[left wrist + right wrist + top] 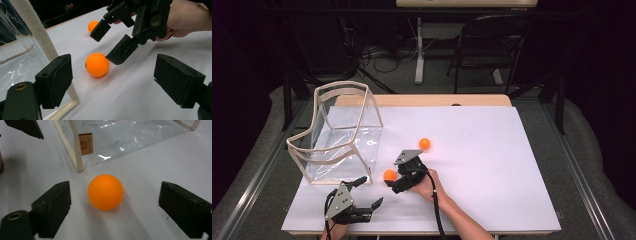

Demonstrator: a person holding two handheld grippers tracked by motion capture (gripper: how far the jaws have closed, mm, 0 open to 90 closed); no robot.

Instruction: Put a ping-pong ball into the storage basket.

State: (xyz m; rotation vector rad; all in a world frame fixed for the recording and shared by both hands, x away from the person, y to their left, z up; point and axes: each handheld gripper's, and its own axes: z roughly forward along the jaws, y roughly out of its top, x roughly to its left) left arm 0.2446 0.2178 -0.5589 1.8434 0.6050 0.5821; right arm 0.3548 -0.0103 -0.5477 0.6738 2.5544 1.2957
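An orange ball [389,175] [105,192] lies on the white table sheet [492,165], just off the front corner of a clear plastic bag with cream trim [342,130] [125,140]. My right gripper [391,181] [117,207] reaches toward the bag with its jaws either side of this ball, and a gap shows on each side of it. In the left gripper view the same ball [97,64] sits under the right gripper [106,45]. A second orange ball [424,143] [93,25] rests farther back. My left gripper [371,191] [115,80] stands open and empty near the front edge.
The bag stands upright at the left of the sheet, its mouth facing up. A wooden table edge [422,100] runs behind the sheet. A chair [492,45] and cables stand on the floor beyond the table.
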